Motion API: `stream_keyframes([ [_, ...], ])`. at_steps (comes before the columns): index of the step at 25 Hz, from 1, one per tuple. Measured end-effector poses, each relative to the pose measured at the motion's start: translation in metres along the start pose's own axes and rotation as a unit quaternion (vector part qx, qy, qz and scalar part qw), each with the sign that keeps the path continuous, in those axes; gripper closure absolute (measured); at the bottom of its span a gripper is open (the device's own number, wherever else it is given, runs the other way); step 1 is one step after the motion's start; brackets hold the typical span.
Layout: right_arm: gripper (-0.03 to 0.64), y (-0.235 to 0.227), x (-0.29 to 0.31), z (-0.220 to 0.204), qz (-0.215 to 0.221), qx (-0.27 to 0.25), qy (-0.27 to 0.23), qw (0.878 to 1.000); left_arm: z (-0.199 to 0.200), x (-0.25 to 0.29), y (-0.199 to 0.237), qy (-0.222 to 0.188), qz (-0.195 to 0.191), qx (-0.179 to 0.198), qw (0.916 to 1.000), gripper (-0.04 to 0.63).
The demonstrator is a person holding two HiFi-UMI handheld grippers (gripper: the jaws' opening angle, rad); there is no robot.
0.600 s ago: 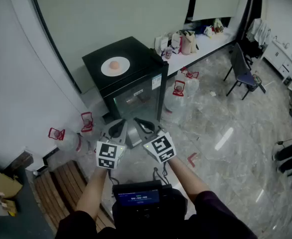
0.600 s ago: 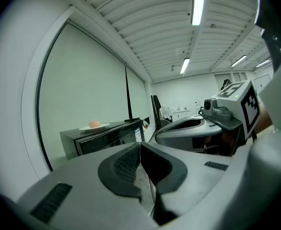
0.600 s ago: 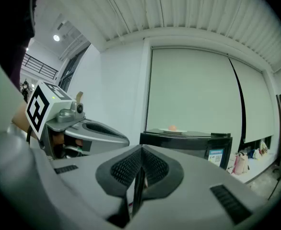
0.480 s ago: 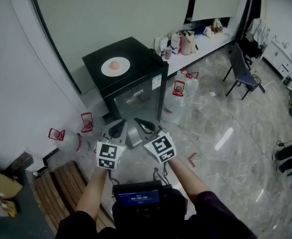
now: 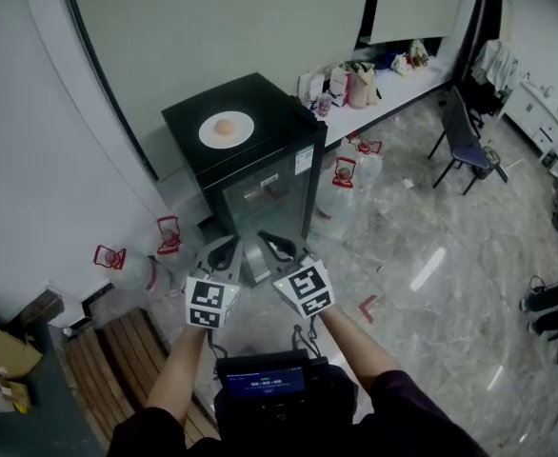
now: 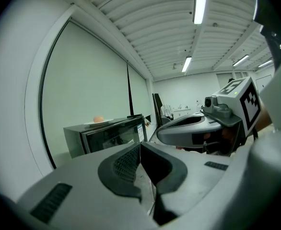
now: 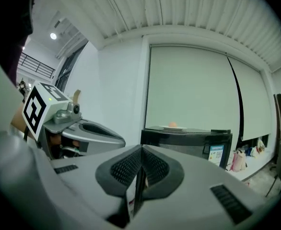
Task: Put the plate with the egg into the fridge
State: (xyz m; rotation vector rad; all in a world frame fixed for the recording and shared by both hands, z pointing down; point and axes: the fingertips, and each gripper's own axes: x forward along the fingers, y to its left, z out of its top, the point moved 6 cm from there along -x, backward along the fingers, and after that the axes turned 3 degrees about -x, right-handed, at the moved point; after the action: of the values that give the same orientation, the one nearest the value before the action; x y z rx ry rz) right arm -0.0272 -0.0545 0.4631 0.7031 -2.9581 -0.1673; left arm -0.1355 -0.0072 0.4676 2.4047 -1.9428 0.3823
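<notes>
A white plate point(image 5: 226, 129) with a brown egg point(image 5: 226, 128) on it sits on top of a small black fridge point(image 5: 260, 174) whose glass door is closed. The same plate point(image 6: 98, 122) and egg point(image 6: 98, 119) show far off in the left gripper view, and the egg point(image 7: 172, 124) shows small in the right gripper view. My left gripper point(image 5: 224, 246) and right gripper point(image 5: 271, 241) hang side by side in front of the fridge door, well short of it. Both are shut with nothing between the jaws.
Water jugs with red handles point(image 5: 344, 171) stand right of the fridge, and two more point(image 5: 117, 260) lie to its left by the wall. A low shelf with bags point(image 5: 359, 82) runs along the back. A chair point(image 5: 465, 141) stands far right. Wooden slats point(image 5: 108, 360) lie lower left.
The view has shifted slightly, so the fridge sits a little closer and more to the right. Both grippers keep their places side by side, still shut.
</notes>
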Motion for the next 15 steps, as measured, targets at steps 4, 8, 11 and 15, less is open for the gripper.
stream_keyframes([
  [4, 0.607, 0.0, 0.007, -0.01, 0.0, 0.004, 0.012, 1.0, -0.011, 0.0, 0.01, 0.017, 0.015, -0.006, 0.9997, 0.583],
  [8, 0.607, 0.002, 0.013, -0.023, 0.007, 0.015, 0.019, 1.0, -0.028, 0.0, 0.021, 0.038, 0.032, -0.021, 0.9986, 0.583],
  [11, 0.607, 0.004, 0.025, -0.03, -0.014, 0.014, 0.027, 0.999, -0.034, 0.001, 0.038, 0.046, 0.043, -0.033, 0.9975, 0.583],
  [15, 0.606, 0.016, 0.047, -0.056, -0.059, 0.04, 0.051, 0.996, -0.05, 0.006, 0.06, 0.042, 0.035, -0.03, 0.9981, 0.583],
])
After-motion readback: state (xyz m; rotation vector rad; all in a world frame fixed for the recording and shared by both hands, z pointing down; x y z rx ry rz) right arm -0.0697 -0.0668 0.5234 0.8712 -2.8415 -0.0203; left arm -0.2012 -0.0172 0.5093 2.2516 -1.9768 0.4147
